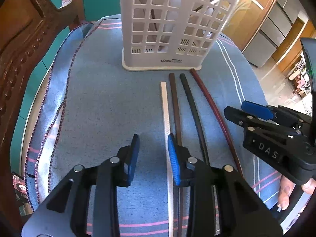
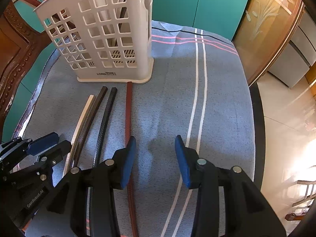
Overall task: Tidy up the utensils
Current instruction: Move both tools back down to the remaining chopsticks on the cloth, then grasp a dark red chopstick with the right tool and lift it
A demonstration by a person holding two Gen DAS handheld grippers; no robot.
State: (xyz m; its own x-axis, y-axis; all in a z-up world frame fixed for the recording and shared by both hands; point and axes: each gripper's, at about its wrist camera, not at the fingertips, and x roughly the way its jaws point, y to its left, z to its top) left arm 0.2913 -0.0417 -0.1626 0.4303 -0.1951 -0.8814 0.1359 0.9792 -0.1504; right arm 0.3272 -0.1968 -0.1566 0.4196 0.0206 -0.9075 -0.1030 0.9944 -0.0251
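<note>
Chopsticks (image 1: 173,106) are laid lengthwise toward the white holder (image 1: 169,23), the white chopstick (image 1: 165,106) just beside the spread, empty left hand-held gripper (image 1: 154,148), nearer than the right hand-held gripper (image 2: 156,154), likewise spread.

On the base of the white utensil holder (image 1: 169,29) you can read "LONG", followed by a small dark block of print too fine to make out. The body of your right tongs (image 1: 254,111) carries the raised letters "DAS". Your left tongs (image 2: 49,144) show "CanRobot.AI" along their side.
</note>
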